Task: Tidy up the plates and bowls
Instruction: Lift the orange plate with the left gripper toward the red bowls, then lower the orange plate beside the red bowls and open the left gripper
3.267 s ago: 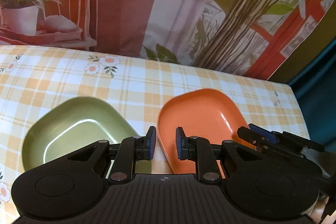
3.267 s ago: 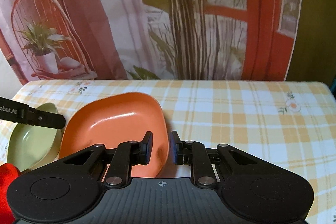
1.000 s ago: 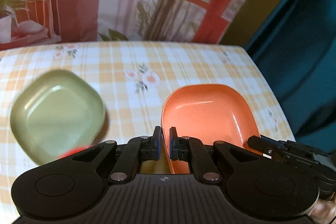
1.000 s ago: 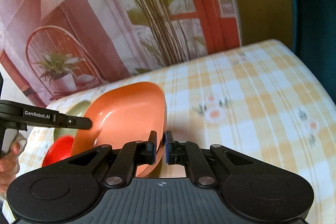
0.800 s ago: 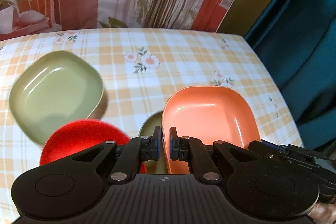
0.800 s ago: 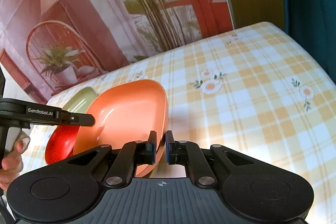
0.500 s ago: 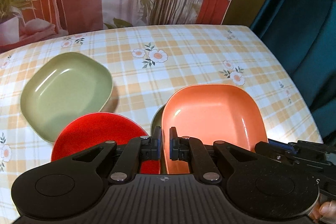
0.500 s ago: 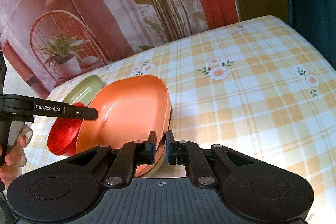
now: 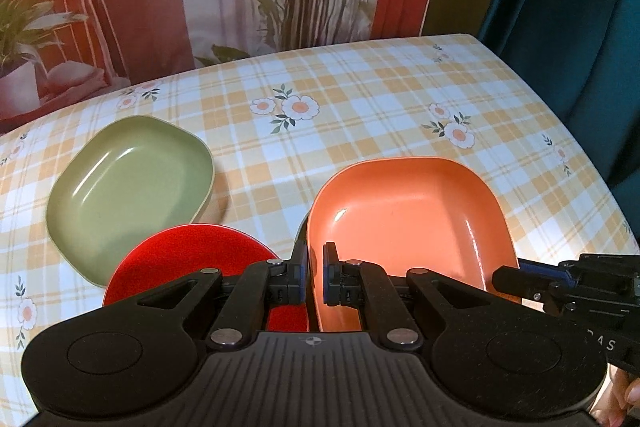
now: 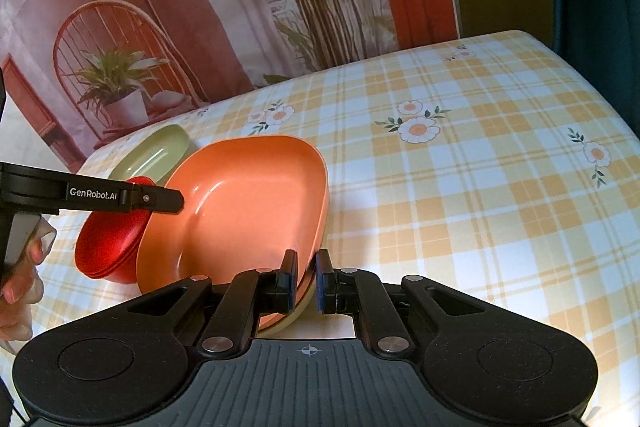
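An orange square plate (image 9: 408, 215) is held at two edges. My left gripper (image 9: 315, 279) is shut on its left rim and my right gripper (image 10: 306, 285) is shut on its right rim. In the right wrist view the orange plate (image 10: 244, 211) sits low over a pale green dish (image 10: 288, 321) whose edge shows under it. A red bowl (image 9: 192, 267) lies just left of it, also seen in the right wrist view (image 10: 108, 247). A green square plate (image 9: 128, 183) lies on the table further left.
The table carries a yellow checked cloth with flowers (image 9: 360, 115). Its right edge drops off beside a dark teal curtain (image 9: 580, 7). A printed backdrop with plants and a chair (image 10: 200, 7) hangs behind the table.
Both grippers shut on the orange plate, lifted it and carried it toward the near side; it now sits lower, next to the red bowl and over a pale green dish.
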Available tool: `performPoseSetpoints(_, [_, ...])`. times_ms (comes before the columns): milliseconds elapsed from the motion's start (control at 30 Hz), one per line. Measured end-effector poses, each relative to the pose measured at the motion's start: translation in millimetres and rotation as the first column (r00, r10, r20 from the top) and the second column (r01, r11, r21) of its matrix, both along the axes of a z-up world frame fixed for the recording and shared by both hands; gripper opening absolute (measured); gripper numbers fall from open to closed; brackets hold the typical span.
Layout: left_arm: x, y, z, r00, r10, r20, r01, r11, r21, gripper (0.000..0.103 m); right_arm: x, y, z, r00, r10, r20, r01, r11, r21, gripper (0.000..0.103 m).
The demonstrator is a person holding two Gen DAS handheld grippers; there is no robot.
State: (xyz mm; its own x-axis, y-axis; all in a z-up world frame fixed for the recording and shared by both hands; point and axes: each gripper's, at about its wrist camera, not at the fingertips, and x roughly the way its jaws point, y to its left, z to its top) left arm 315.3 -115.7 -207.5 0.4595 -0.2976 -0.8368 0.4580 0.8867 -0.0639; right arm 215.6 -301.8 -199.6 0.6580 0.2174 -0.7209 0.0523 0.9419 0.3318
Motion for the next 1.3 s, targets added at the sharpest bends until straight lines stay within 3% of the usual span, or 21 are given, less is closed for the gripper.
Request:
performPoseSetpoints(433, [0.1, -2.1, 0.0, 1.000, 0.003, -0.012, -0.003, 1.000, 0.007, 0.012, 1.6, 2.1, -0.3, 1.000, 0.012, 0.001, -0.011, 1.000, -0.024, 0.016])
performPoseSetpoints(700, [-3.0, -4.8, 2.1, 1.000, -0.002, -0.005, 0.002, 1.000, 0.000, 0.032, 1.7, 1.7, 1.5, 1.000, 0.007, 0.006, -0.007, 1.000, -0.030, 0.018])
performPoseSetpoints(1300, [-1.8, 1.1, 16.2, 0.999, 0.031, 0.043, -0.030, 0.999, -0.020, 0.037, 16.0, 1.9, -3.5, 1.000, -0.009, 0.001, 0.009, 0.998, -0.061, 0.018])
